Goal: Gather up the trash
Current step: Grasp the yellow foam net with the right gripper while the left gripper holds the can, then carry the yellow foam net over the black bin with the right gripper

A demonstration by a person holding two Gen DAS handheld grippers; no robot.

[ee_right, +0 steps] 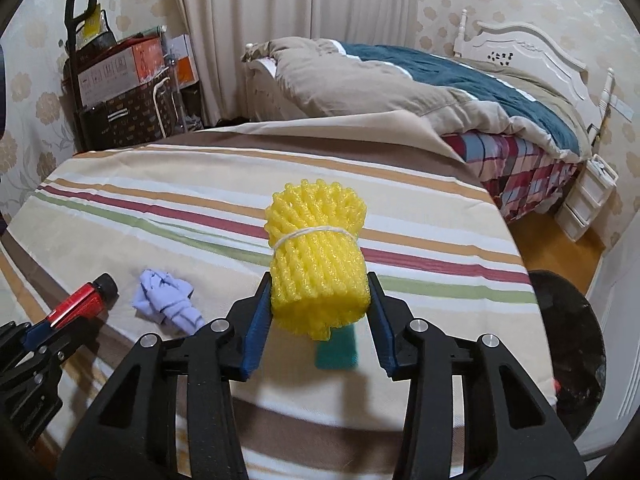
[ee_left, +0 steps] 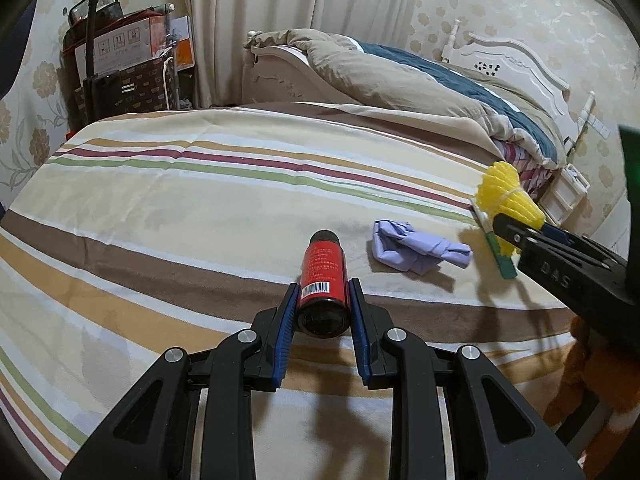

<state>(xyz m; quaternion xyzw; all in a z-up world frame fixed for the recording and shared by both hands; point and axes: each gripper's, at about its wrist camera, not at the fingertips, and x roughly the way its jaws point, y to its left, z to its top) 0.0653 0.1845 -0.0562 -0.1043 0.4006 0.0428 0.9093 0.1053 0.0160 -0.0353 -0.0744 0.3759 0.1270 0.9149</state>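
Four loose things show on the striped desk (ee_left: 200, 184): one red bottle (ee_left: 323, 280), one crumpled lilac tissue (ee_left: 416, 250), one yellow foam-net roll (ee_right: 318, 268) tied with a white string, and one green flat piece (ee_right: 336, 350) lying under the roll. The left tool (ee_left: 323, 316) is clamped on the red bottle near its base, blue pads against both sides; the bottle points away, black cap at the far end, with a white barcode and small white print too fine to read. The right tool (ee_right: 318, 320) has its pads against both sides of the yellow roll, which appears lifted off the cloth. In the left view that tool's side bears the letters "DAS". The tissue lies between bottle and roll, apart from both. The far stripes of the desk are bare; its right edge drops to a wood floor where one black bin (ee_right: 568, 344) stands just beside it.
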